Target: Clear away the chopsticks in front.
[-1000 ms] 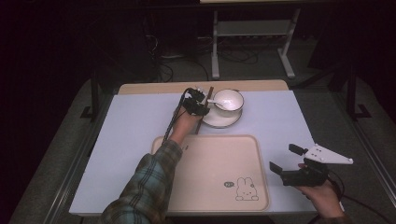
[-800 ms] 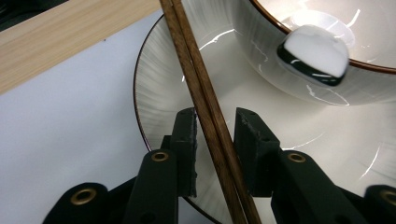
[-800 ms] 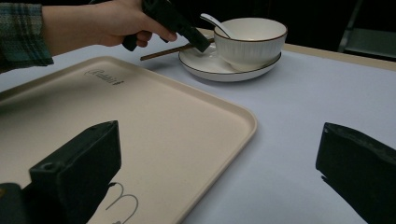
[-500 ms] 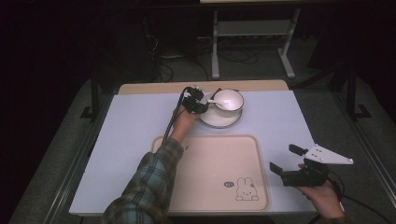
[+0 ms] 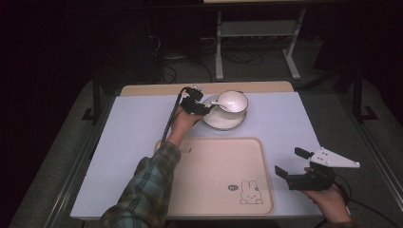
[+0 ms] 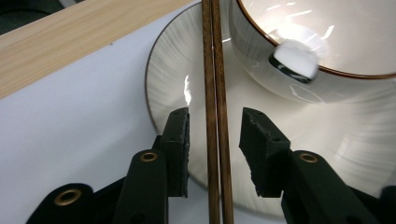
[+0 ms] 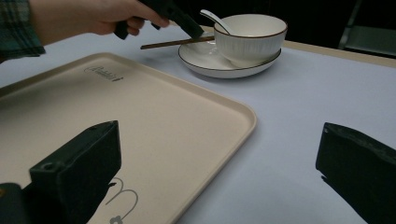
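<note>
Chopsticks: the pair of chopsticks (image 6: 215, 93) runs straight up the middle of the left gripper view, one end resting on the plate (image 6: 187, 70), beside the bowl (image 6: 327, 56) at upper right.
Left gripper: the left gripper (image 6: 215, 135) straddles them, its jaws just opening, apart with a gap on each side, so the pads press nothing.
Key relation: the sticks' long axis lies along the gripper's own line, dead centre between the jaws; I judge closing alone would catch them.
Nearer hand: the left, at upper centre of the high view (image 5: 194, 102); the right gripper (image 5: 297, 164) waits at lower right, jaws wide apart, nothing between.
View difference: the right gripper view shows the chopsticks (image 7: 177, 43) jutting off the plate rim above the desk (image 7: 289, 121), plus a spoon (image 7: 212, 17) in the bowl; the tray (image 7: 154, 116) sits bare.
</note>
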### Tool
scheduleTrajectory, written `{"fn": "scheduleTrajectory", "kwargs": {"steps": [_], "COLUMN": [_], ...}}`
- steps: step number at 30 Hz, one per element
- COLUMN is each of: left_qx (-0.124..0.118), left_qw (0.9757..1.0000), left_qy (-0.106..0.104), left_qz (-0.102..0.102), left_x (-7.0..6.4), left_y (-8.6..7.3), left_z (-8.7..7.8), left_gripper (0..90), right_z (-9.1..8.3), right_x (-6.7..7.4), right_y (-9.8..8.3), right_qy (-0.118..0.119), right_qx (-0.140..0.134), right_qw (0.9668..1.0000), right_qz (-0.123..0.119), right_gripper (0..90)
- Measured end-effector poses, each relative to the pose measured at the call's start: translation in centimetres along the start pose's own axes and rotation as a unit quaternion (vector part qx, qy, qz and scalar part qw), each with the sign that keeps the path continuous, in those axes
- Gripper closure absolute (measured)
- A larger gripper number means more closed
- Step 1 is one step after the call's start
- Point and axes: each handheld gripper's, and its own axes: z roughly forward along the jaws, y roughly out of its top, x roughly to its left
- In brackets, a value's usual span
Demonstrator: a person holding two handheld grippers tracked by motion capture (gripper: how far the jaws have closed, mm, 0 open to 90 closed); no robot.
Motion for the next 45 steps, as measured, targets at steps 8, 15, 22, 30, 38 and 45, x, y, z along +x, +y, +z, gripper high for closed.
{"fn": "scheduleTrajectory", "kwargs": {"steps": [8,15,22,30,38,45], "left_qx": [0.005,0.016,0.018,0.005,0.017,0.023], "left_qw": [0.9998,0.9993,0.9995,0.9998,0.9997,0.9995], "left_qy": [-0.016,-0.024,-0.023,-0.02,-0.02,-0.022], "left_qz": [0.014,0.021,0.012,0.003,-0.001,-0.003], "left_x": [0.3,0.2,0.7,1.4,1.5,1.5], "left_y": [-1.5,-2.8,-3.4,-3.3,-3.7,-3.9], "left_z": [-2.5,-2.7,-2.6,-3.2,-2.5,-1.9], "left_gripper": [63.4,65.3,66.0,69.8,70.7,70.7], "right_z": [0.2,0.2,0.2,0.3,0.3,0.2], "right_x": [0.2,0.2,0.1,0.1,0.1,0.1], "right_y": [0.1,0.1,0.0,0.0,0.0,0.0], "right_qy": [0.001,0.002,0.0,0.0,0.0,0.0], "right_qx": [0.002,0.003,0.003,0.004,0.004,0.003], "right_qw": [1.0,1.0,1.0,1.0,1.0,1.0], "right_qz": [-0.002,-0.003,-0.003,-0.003,-0.003,-0.002], "right_gripper": [0.0,0.0,0.0,0.0,0.0,0.0]}}
